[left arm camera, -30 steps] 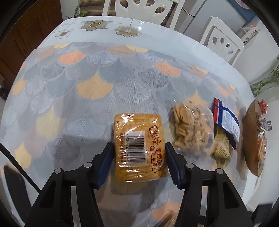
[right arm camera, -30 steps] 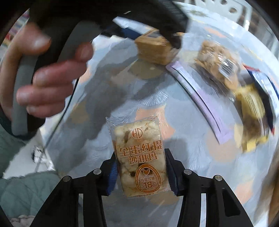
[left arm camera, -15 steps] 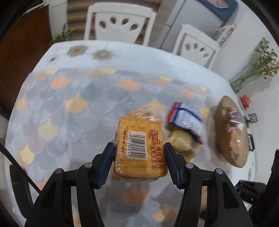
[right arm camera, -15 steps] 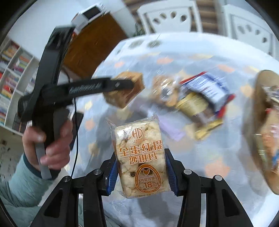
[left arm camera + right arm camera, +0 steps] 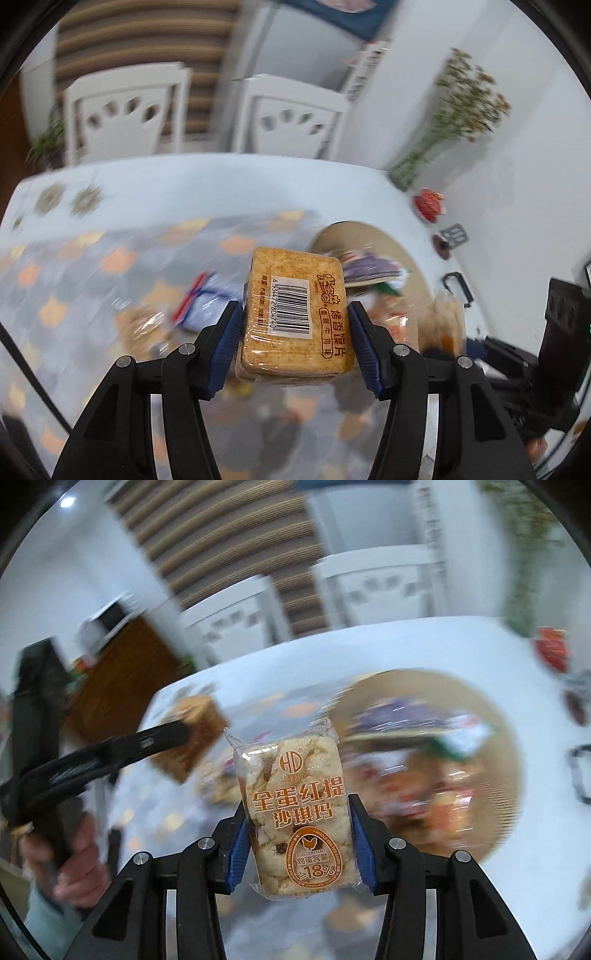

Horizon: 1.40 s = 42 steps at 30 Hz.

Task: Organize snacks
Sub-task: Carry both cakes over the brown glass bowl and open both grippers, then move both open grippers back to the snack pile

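My left gripper [image 5: 295,343] is shut on a golden pack of toasted bread slices [image 5: 295,314] with a barcode label, held in the air above the table. My right gripper [image 5: 297,845] is shut on a clear-wrapped sachima rice cake [image 5: 295,812] with orange print. In the right wrist view the left gripper [image 5: 173,738] shows at left with its bread pack [image 5: 192,746], gripped by a person's hand [image 5: 74,864]. A round woven basket [image 5: 498,746] holding several snack packs lies ahead of both grippers; it appears blurred. The same basket [image 5: 369,236] shows behind the bread pack.
A blue-and-white snack bag [image 5: 207,299] and a clear bag of crackers [image 5: 140,325] lie on the scale-patterned tablecloth [image 5: 92,266]. Two white chairs [image 5: 125,107] stand beyond the table. A vase of dried flowers [image 5: 443,122] and a small red ornament [image 5: 428,205] stand near the far right corner.
Both grippers have risen off the table with their packs and swung right toward the woven basket. The views now tilt up to show chairs and wall.
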### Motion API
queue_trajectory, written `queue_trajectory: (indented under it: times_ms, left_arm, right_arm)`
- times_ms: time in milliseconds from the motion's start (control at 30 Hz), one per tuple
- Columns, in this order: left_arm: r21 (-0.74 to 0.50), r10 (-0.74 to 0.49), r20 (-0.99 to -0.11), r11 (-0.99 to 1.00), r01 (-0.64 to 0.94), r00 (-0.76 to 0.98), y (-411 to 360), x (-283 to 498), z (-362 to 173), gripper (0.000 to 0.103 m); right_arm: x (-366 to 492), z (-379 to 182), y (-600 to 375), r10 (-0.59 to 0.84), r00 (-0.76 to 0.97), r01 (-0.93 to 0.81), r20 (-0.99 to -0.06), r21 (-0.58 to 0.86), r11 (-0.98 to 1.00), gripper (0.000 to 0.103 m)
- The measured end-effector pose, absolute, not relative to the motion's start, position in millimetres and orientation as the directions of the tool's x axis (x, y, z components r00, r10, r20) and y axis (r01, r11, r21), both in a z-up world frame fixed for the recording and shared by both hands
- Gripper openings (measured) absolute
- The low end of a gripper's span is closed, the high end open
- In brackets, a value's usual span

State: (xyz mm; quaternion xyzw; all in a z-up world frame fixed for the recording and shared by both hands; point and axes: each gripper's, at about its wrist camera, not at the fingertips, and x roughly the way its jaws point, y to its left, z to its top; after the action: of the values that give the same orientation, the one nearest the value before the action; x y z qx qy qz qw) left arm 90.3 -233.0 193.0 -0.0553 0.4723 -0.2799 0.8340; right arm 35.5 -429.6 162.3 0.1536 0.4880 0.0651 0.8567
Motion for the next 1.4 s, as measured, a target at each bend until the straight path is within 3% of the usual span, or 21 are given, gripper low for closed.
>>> queue_trajectory:
  times_ms: [167, 300, 500, 633, 833, 1167, 1400]
  left_arm:
    - [-0.334, -0.546, -0.75, 0.801, 0.497, 0.375, -293.3, 96.4, 198.8, 0.055]
    - [-0.333, -0.559, -0.758, 0.775, 0.537, 0.336, -331.7, 100.3, 191.1, 0.055]
    - [-0.386, -0.603, -0.758, 0.721, 0.576, 0.248, -363.2, 101.0, 179.0, 0.056]
    - [-0.335, -0.55, -0.797, 0.746, 0.575, 0.249, -372.9, 99.9, 168.7, 0.061]
    - [-0.352, -0.537, -0.804, 0.776, 0.523, 0.256, -343.9, 100.9, 161.3, 0.061]
    - [-0.404, -0.516, -0.801, 0.84, 0.362, 0.304, -258.2, 102.8, 151.9, 0.061]
    - [-0.361, -0.435, -0.828, 0.897, 0.257, 0.355, -198.6, 99.4, 148.7, 0.061]
  right_arm:
    - [41.5, 171.8, -490.7, 0.121, 0.533, 0.232, -0.837, 0.283, 0.931, 0.047]
    - [50.0, 164.0, -532.7, 0.152, 0.513, 0.324, -0.845, 0.355, 0.877, 0.047]
    - [64.8, 155.8, -545.6, 0.14, 0.494, 0.344, -0.858, 0.341, 0.875, 0.047]
    - [72.9, 139.1, -552.0, 0.168, 0.45, 0.352, -0.877, 0.347, 0.869, 0.055]
    - [63.8, 127.1, -562.9, 0.197, 0.439, 0.373, -0.877, 0.377, 0.848, 0.056]
    - [61.2, 136.4, -516.1, 0.255, 0.458, 0.267, -0.852, 0.405, 0.874, 0.056]
    - [71.1, 136.6, -463.5, 0.317, 0.441, 0.18, -0.839, 0.429, 0.885, 0.056]
